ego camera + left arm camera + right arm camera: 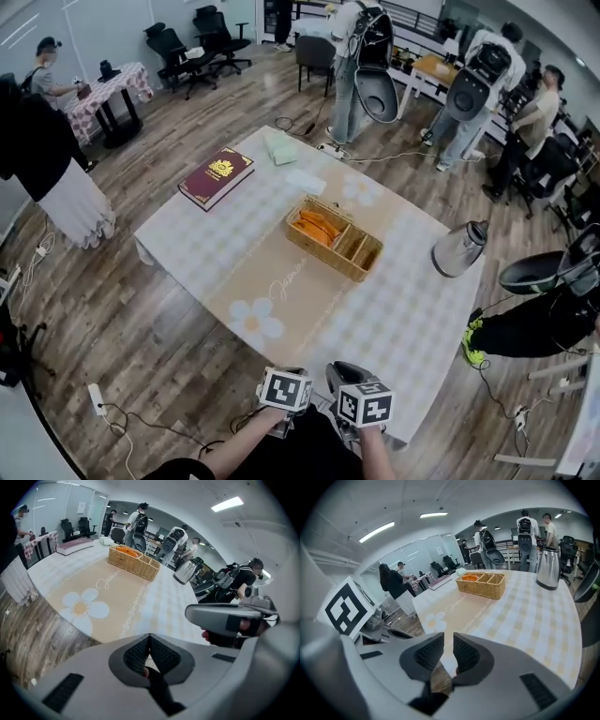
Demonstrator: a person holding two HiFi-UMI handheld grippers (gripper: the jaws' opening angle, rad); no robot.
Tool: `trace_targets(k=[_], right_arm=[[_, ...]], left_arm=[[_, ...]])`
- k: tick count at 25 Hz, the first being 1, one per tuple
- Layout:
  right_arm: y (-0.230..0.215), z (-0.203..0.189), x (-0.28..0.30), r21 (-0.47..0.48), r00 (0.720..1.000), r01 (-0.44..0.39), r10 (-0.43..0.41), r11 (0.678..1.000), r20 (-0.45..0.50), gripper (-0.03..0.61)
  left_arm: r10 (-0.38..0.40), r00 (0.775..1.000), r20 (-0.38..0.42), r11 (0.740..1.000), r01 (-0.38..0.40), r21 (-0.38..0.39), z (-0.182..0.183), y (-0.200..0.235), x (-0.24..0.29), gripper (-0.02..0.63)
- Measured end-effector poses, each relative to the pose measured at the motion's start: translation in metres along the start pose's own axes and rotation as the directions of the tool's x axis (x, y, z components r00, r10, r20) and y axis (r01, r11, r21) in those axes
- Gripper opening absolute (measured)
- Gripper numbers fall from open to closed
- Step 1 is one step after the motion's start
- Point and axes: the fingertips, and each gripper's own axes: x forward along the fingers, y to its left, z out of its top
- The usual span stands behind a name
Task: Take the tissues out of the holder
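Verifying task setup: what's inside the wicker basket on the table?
Wicker basket: the big compartment holds orange items; the two narrow compartments look bare. Anything beneath the orange items is covered, and I cannot tell whether they are tissues.

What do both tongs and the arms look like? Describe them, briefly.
Left tongs and right tongs: smooth, rounded grey shells with dark ribbed pads. Each carries a white cube with black square markers: left cube, right cube. The forearms show no sleeves.
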Motion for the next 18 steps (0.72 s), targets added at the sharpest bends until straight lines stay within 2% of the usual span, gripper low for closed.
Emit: trace_targets(k=[8,18], right_arm=[[-0.041,0.042,0.020,-0.065,0.996,-0.083,0.081,0.994,-0.032,0.058],[-0.062,0.051,0.038,-0.066,0.988,-0.139,0.134,0.988,-0.072,0.069]], left_arm=[[0.067,0.998,0.022,0.995,-0.065,-0.077,0.045,-0.007,0.027,0.006],[0.102,0.995,-0.005,0.987,-0.102,-0.127,0.059,-0.005,0.050,0.006]])
